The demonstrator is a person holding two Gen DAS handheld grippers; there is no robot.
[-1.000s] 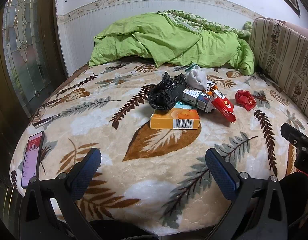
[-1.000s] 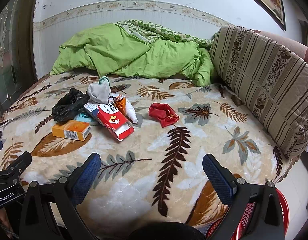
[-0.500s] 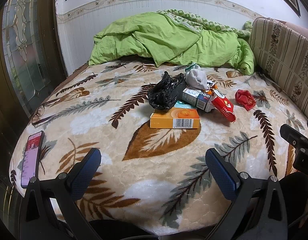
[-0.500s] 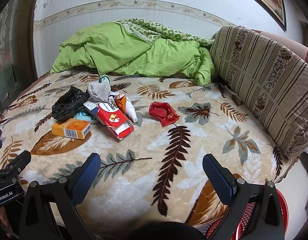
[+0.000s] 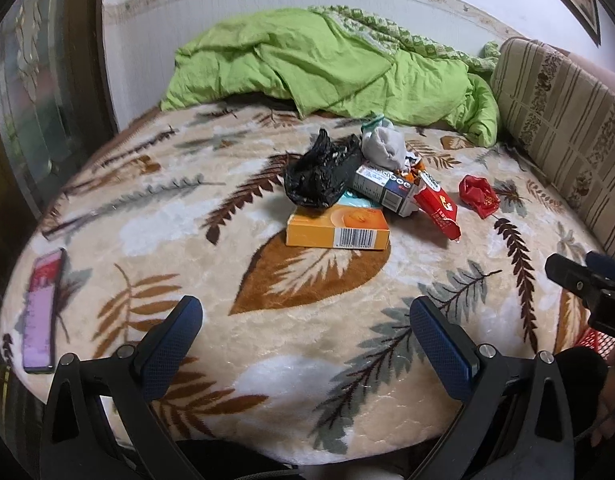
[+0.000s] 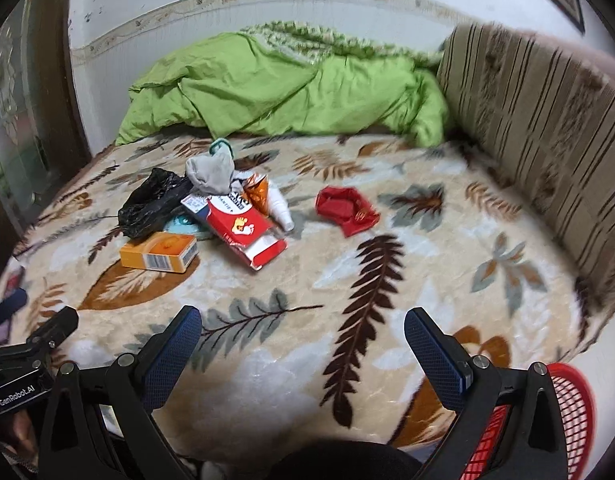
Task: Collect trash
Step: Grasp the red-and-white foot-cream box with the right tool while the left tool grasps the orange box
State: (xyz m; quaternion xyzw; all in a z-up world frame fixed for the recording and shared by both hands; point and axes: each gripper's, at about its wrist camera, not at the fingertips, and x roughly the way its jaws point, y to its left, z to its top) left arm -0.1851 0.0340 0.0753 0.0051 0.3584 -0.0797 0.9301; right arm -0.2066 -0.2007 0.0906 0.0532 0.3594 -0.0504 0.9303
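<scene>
Here | left gripper (image 5: 306, 330), right gripper (image 6: 302, 330) fingers spread, empty | bed (image 6: 447, 264) edge bare | trash pile (image 5: 347, 196) mid-bed

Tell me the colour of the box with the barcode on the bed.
The box is orange, with a white barcode label on its side. The left wrist view shows it best.

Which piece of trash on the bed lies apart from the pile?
The crumpled red wrapper: it lies alone, right of the pile, touching nothing else.
</scene>
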